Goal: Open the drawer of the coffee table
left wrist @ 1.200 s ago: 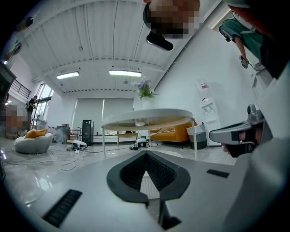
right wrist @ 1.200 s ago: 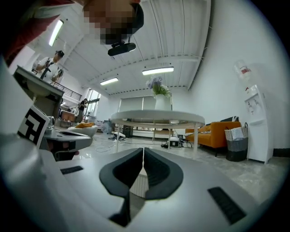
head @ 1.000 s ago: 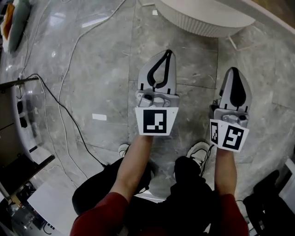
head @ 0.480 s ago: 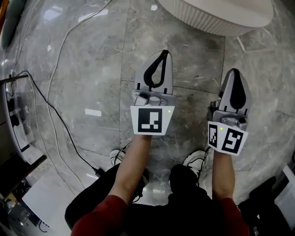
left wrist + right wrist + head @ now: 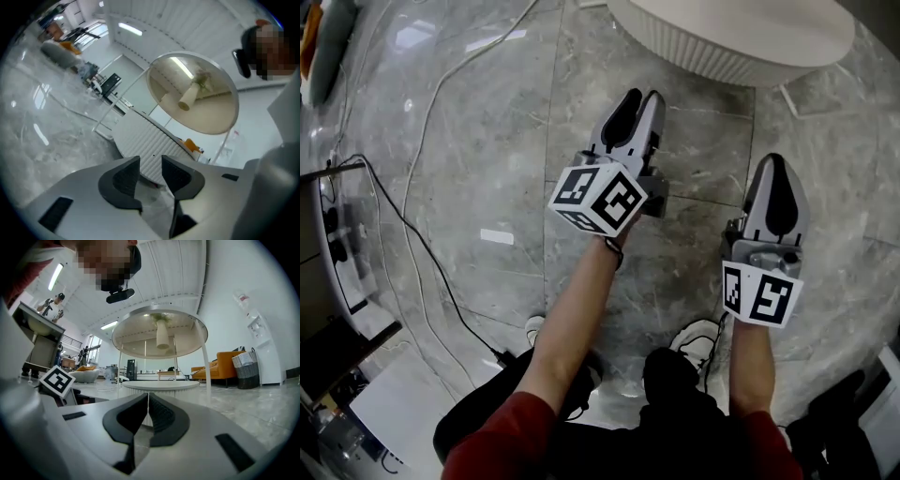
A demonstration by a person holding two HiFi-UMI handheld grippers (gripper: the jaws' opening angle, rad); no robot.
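The coffee table (image 5: 731, 42) is a low white round drum with a ribbed side wall, at the top of the head view. In the right gripper view a glass top (image 5: 159, 333) on thin legs stands over the drum (image 5: 161, 386). My left gripper (image 5: 639, 97) is rolled onto its side and points at the ribbed wall (image 5: 140, 140), a short way off it. Its jaws (image 5: 151, 161) have just been opening, with nothing between them. My right gripper (image 5: 775, 161) hovers further back on the right, its jaws (image 5: 148, 397) shut and empty. No drawer front or handle is clear.
Cables (image 5: 422, 187) trail over the grey marble floor on the left, beside dark equipment (image 5: 337, 244). A white label (image 5: 497, 236) lies on the floor. The person's shoes (image 5: 698, 337) stand below the grippers. An orange sofa (image 5: 220, 364) and a basket (image 5: 243, 364) are far behind.
The left gripper has rolled onto its side, moved closer to the table and opened its jaws. The right gripper has sunk a little and stays shut.
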